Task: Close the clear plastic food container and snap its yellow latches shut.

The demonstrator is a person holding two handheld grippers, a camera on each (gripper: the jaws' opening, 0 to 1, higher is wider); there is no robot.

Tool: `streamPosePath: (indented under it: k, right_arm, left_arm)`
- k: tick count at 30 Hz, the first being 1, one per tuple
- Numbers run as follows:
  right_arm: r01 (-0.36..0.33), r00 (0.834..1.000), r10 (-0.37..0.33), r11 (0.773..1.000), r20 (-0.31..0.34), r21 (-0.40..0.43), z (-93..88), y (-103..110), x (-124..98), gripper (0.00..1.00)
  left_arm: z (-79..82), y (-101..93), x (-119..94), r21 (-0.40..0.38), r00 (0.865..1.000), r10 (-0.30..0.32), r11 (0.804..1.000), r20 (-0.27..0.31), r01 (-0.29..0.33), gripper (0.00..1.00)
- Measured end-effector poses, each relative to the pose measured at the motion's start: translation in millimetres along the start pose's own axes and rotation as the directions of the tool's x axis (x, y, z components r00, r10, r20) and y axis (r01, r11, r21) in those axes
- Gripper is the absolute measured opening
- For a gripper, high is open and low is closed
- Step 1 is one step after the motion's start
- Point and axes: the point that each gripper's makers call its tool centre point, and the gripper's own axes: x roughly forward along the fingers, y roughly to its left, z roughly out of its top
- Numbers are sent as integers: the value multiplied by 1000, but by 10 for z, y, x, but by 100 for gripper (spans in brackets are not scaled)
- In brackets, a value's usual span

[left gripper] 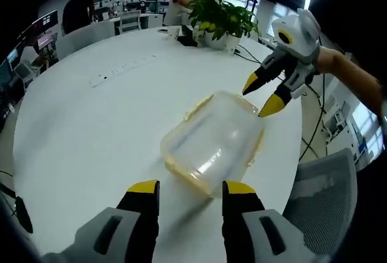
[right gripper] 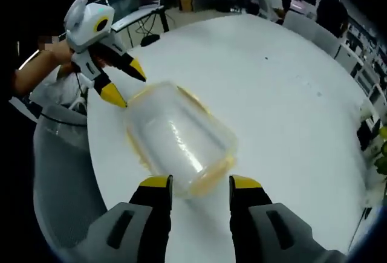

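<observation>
A clear plastic food container [left gripper: 211, 139] with yellow trim lies on the white table [left gripper: 91, 136], its lid seeming to rest on it; I cannot tell how the latches stand. My left gripper [left gripper: 191, 189] is open just short of its near end, nothing between the yellow-tipped jaws. My right gripper [left gripper: 261, 95] is open at the far right corner, tips close to the rim. In the right gripper view the container [right gripper: 178, 136] sits just ahead of the open right gripper [right gripper: 201, 184], and the left gripper [right gripper: 126, 83] hovers open at its far end.
A potted plant [left gripper: 221, 18] and a dark object stand at the table's far edge, a white power strip [left gripper: 121, 72] lies to the left. A grey mesh chair [left gripper: 320, 190] stands beside the table. People sit at desks beyond. Cables hang off the far side.
</observation>
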Motion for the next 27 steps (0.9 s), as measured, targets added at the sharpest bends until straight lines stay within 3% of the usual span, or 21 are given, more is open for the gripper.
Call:
streamPosePath:
  k: [4, 12, 24, 27]
  right_arm:
    - [-2, 1000, 1, 999, 13, 53, -13, -4, 45, 35]
    - [-21, 1000, 18, 990, 24, 139, -6, 9, 69, 35]
    - [-22, 999, 14, 981, 43, 193, -8, 33, 104, 36]
    - [-27, 998, 13, 970, 57, 242, 3, 45, 124, 34]
  left_arm:
    - [-13, -67, 36, -68, 999, -33, 997, 12, 34, 35]
    - [19, -138, 95, -115, 997, -71, 991, 39, 75, 32]
    - [35, -168, 141, -154, 997, -58, 986, 44, 64, 34]
    - [52, -175, 155, -160, 998, -55, 985, 30, 59, 33]
